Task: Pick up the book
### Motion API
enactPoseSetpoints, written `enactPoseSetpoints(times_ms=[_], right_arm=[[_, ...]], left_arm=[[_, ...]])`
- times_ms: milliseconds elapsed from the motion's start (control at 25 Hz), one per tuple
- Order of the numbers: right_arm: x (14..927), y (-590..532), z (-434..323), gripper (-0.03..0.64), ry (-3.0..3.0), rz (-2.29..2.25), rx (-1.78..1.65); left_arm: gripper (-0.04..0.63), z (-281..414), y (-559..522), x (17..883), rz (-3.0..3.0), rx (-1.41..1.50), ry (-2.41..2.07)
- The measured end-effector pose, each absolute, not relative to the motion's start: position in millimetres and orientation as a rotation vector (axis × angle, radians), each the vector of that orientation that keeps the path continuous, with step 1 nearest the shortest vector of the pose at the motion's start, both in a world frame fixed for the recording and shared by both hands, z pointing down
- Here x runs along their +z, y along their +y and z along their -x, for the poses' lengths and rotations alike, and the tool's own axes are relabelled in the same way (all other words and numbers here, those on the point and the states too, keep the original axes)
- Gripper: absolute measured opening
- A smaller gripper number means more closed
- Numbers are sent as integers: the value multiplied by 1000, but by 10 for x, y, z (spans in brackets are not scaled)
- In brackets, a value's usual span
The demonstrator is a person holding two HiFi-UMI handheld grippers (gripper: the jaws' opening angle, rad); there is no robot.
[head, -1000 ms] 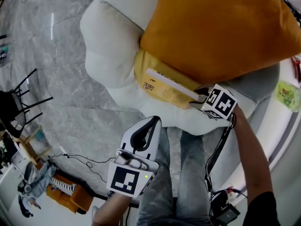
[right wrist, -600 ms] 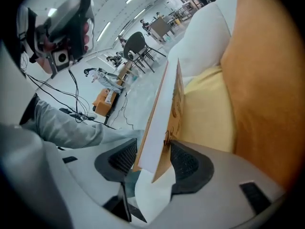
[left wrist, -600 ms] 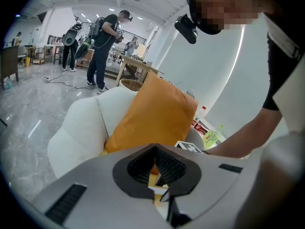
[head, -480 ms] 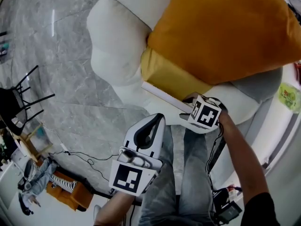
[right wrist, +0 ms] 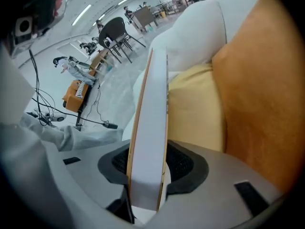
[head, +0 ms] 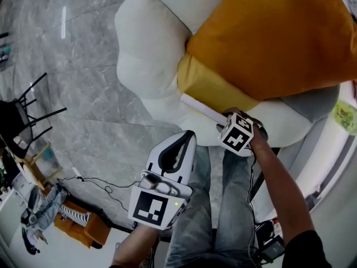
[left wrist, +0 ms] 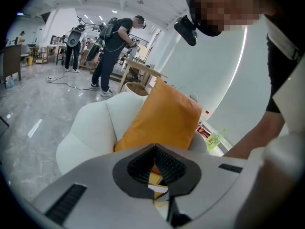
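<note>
**Paperback book** [head: 199, 107]: slim rectangle with a white page block between thin tan-yellow covers. It lies at the front of the armchair seat, its far side tucked against the pale yellow cushion. Its near corner juts toward the person, probably why it is taken from that end

**Right tongs** [head: 225, 118]: grey moulded shells with dark ribbed pads, reaching steeply down onto the book's near corner. The jaws have just been closing and now sit one pad on each cover, the page block filling the gap. They stand fairly wide only because the book's thickness sets the width. Judged a grip just made, with the lift yet to come

**Left tongs** [head: 187, 135]: white shell with the tips brought together and nothing between them. They are held back over the person's lap, well apart from the book and pointing toward the chair. Seemingly idle, since one grip should be enough for so light a thing

**Armchair** [head: 146, 54]: off-white, rounded and thickly padded, with a matte cover. The seat looks soft and likely to give under a push, so pinching the exposed corner suits it better than scooping

**Orange cushion** [head: 268, 38]: large, matte cloth, propped against the backrest and overlapping the cushion below

**Pale yellow cushion** [head: 207, 86]: smoother and flatter, touching the book

**Floor** [head: 72, 88]: grey veined tiles, glossy
</note>
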State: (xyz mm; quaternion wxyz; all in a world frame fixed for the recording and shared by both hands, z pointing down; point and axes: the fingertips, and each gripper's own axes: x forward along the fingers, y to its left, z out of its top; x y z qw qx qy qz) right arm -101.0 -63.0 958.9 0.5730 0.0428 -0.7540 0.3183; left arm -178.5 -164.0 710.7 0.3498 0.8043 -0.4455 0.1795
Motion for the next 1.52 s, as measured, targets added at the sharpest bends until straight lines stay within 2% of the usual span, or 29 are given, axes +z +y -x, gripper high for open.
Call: enactPoseSetpoints(times_ms=[320, 680, 1160, 1520], right_arm=[[9765, -505, 974, 170, -1619, -50, 651], [9593, -538, 855, 150, -1617, -140, 774], [8548, -1059, 440, 150, -1715, -332, 880], [7478, -1317, 42, 150, -1930, -436, 893]], left_arm=[[12, 1984, -1650, 7105, -2086, 452, -1156], [12, 2072, -1604, 6920, -2116, 480, -1159], [12, 1692, -1766, 6171, -2218, 471, -1104], [12, 1162, -1676, 5540, -2271, 477, -1102]])
